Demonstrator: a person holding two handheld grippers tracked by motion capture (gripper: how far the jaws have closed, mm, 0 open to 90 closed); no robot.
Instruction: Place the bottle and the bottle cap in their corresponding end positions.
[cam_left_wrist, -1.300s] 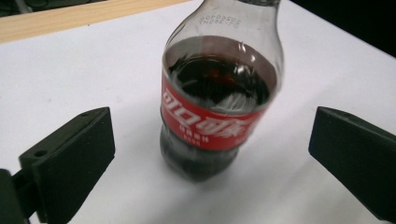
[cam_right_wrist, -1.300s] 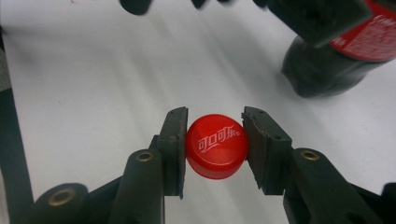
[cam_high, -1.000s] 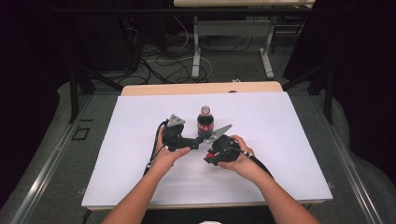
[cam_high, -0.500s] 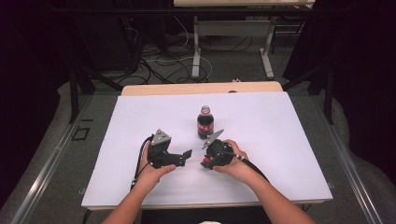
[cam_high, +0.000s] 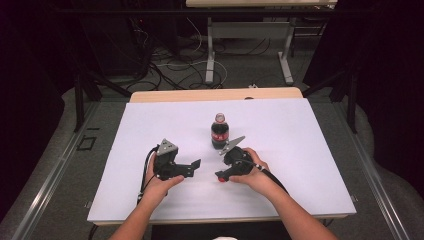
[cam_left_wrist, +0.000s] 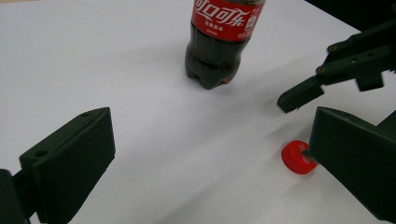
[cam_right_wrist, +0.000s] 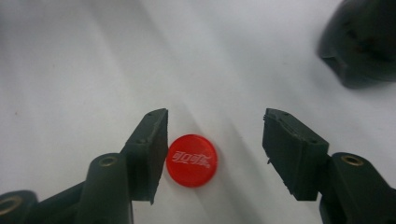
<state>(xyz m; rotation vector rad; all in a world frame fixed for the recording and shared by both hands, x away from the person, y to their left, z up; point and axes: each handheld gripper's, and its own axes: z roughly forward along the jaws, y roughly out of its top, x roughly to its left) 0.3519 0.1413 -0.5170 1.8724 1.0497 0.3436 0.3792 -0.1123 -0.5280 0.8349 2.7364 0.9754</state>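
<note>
A cola bottle (cam_high: 219, 132) stands straight up near the middle of the white counter (cam_high: 310, 150). Its long side runs up and down, and its open neck points up. The red label has white Chinese writing on it, which looks like the Coca-Cola name. The drink inside is dark.

The red cap (cam_right_wrist: 191, 160) is off the bottle. It lies flat on the counter with its top facing up. The same white Chinese writing is printed on the top. In the high view the cap (cam_high: 220, 179) is a small red dot in front of the bottle and well apart from it.

The right tongs (cam_right_wrist: 214, 140) point down at the cap. They are wide open and hold nothing. The cap lies between the two black jaws. It is just beside one jaw, maybe touching it, and apart from the other. In the high view the right tongs (cam_high: 223, 175) are in the person's right hand (cam_high: 252, 172).

The left tongs (cam_high: 194, 166) are in the left hand (cam_high: 157, 182), near the right tongs, and point toward them. They are wide open too and hold nothing. In the left gripper view the bottle (cam_left_wrist: 219, 42) is ahead, and the cap (cam_left_wrist: 296, 157) peeks out from behind one jaw.
</note>
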